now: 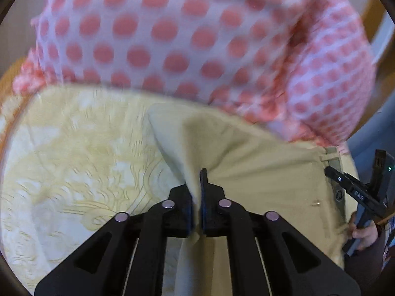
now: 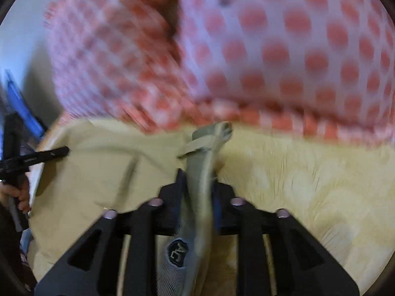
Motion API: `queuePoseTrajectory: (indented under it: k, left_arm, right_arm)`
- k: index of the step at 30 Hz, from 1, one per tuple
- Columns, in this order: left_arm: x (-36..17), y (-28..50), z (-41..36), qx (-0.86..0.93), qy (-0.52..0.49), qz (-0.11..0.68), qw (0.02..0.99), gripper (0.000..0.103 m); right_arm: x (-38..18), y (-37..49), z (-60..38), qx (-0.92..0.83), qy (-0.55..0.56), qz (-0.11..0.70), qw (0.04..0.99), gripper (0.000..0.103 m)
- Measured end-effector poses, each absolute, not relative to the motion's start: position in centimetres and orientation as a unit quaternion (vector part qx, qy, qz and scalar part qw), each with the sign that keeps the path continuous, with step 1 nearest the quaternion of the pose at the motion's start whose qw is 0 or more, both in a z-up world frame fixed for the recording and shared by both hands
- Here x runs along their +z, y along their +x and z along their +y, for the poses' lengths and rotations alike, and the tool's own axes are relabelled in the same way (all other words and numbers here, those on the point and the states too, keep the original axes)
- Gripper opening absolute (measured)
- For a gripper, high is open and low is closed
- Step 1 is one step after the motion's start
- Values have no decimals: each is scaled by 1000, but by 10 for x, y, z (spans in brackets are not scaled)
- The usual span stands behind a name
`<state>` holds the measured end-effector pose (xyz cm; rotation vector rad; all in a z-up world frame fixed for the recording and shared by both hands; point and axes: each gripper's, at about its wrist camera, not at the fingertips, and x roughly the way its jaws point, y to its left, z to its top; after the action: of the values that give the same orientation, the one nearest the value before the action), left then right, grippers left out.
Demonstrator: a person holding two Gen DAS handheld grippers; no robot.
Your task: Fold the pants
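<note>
**Q:** What surface carries the work?
**A:** A pale yellow bed cover with embossed scrollwork, backed by a large pink-and-white polka-dot pillow.

**Q:** Where is the garment?
**A:** The beige cotton pants lie partly on the cover and partly lifted, stretched between the two tools.

**Q:** How do the tools stand?
**A:** The left claw is clamped on a pinch of beige fabric. The right claw is clamped on the grey-lined waistband, beside a belt loop.

**Q:** Which step is this?
**A:** Probably carrying a held edge across for a fold. Next, both claws should travel together, keeping the cloth taut, then lower it flat before letting go.
</note>
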<state>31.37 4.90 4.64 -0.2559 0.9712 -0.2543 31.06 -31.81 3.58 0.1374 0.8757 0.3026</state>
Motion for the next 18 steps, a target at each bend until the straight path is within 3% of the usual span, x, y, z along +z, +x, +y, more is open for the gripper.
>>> queuePoseTrajectory:
  k: [1, 3, 5, 7, 9, 10, 11, 16, 18]
  left_arm:
    - [45, 312, 51, -118, -126, 460, 871, 16]
    - [52, 302, 61, -118, -137, 447, 876, 16]
    - [64, 287, 70, -106, -129, 431, 887, 16]
    - [83, 258, 75, -110, -125, 404, 900, 19]
    - [95, 231, 71, -142, -135, 388, 901, 39]
    - [97, 218, 65, -167, -142, 387, 896, 61]
    - [95, 209, 57, -188, -148, 390, 889, 72]
    - [53, 214, 26, -192, -138, 458, 857, 72]
    - [50, 212, 24, -173, -120, 442, 872, 71]
  right_arm:
    - [34, 309, -322, 142, 80, 421, 893, 37]
    - [40, 303, -336, 123, 115, 429, 888, 55]
    - [52, 286, -349, 116, 144, 412, 892, 59]
    - [64, 261, -356, 157, 183, 389, 889, 75]
    - [70, 237, -354, 216, 222, 373, 874, 86]
    - [69, 229, -351, 241, 237, 374, 864, 87]
    - [65, 222, -344, 264, 253, 381, 849, 89]
    - [26, 223, -333, 253, 315, 429, 808, 94]
    - [31, 218, -334, 218, 311, 430, 819, 94]
